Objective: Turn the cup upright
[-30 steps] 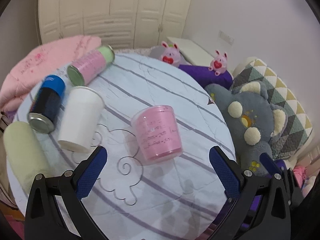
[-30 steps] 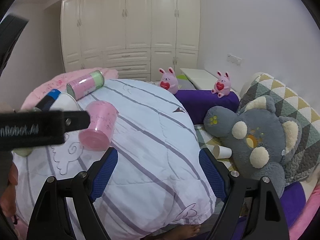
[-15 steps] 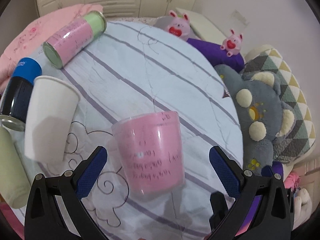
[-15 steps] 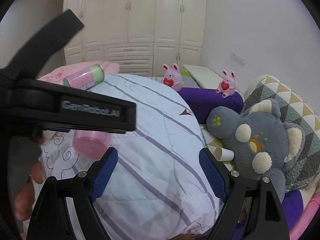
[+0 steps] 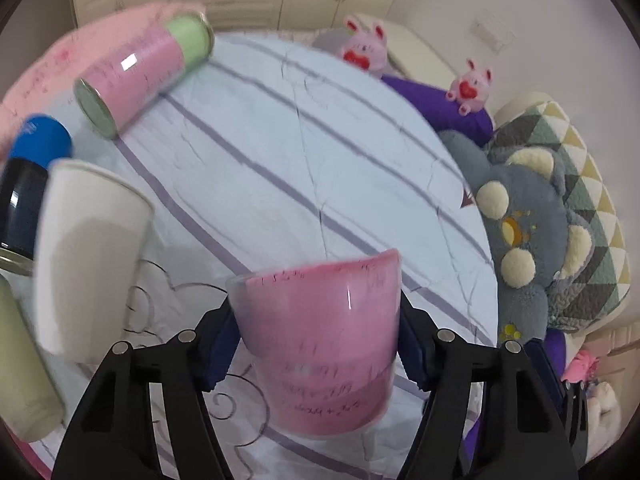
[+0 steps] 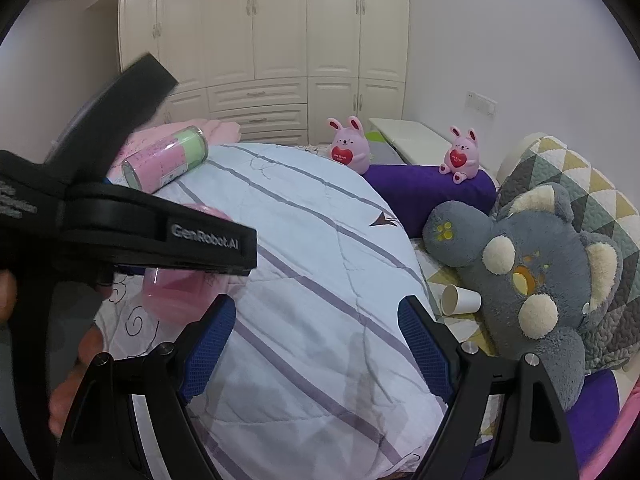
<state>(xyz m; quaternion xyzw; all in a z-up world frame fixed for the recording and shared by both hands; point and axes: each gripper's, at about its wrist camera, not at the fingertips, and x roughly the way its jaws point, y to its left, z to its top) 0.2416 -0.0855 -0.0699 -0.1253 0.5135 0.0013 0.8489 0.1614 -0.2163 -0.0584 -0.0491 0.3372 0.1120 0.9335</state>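
Note:
A translucent pink cup (image 5: 320, 340) stands upside down on the white striped quilt (image 5: 304, 168), its wide rim down. My left gripper (image 5: 318, 352) has its blue pads (image 5: 218, 346) closed against both sides of the cup. In the right wrist view the pink cup (image 6: 176, 292) shows partly under the black body of the left gripper (image 6: 132, 236). My right gripper (image 6: 316, 344) is open and empty above the quilt (image 6: 320, 248), to the right of the cup.
A white paper cup (image 5: 86, 256), a blue can (image 5: 28, 184), a pink-green canister (image 5: 144, 72) and a pale green cylinder (image 5: 20, 368) lie on the quilt's left. A grey plush toy (image 6: 532, 276), purple bolster (image 6: 428, 192), two pink bunnies and a paper cup (image 6: 460, 300) sit right.
My left gripper has moved forward and down onto the pink cup and its pads have closed on it. The right gripper has stayed open and nearly still.

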